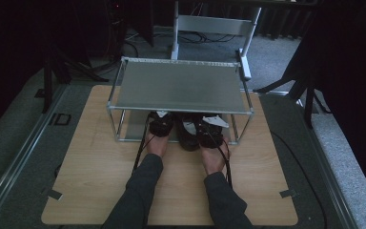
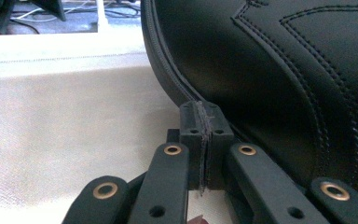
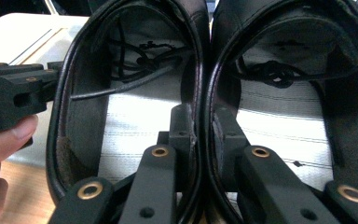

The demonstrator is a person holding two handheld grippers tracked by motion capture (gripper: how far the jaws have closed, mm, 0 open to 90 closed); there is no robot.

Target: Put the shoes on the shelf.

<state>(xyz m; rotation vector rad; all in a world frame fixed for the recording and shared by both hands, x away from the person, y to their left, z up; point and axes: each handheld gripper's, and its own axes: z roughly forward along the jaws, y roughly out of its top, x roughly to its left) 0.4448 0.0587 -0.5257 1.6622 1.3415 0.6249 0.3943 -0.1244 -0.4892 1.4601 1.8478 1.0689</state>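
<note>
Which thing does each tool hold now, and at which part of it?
The right tool pinches the two black shoes together at their touching inner collar rims: left shoe, right shoe. The left tool is shut beside a shoe, holding nothing visible.

A two-tier rack (image 1: 178, 88) stands on the far half of the bench (image 1: 100, 171), and two shoes (image 1: 188, 133) sit side by side on its lower shelf (image 2: 51, 135), under the top shelf, heels toward the person. The left gripper (image 2: 204, 140) lies just left of the left shoe (image 2: 270, 70), touching its side. The right gripper (image 3: 200, 135) reaches in from the front, its jaws around the two touching inner walls of the left shoe and the right shoe (image 3: 284, 70).
</note>
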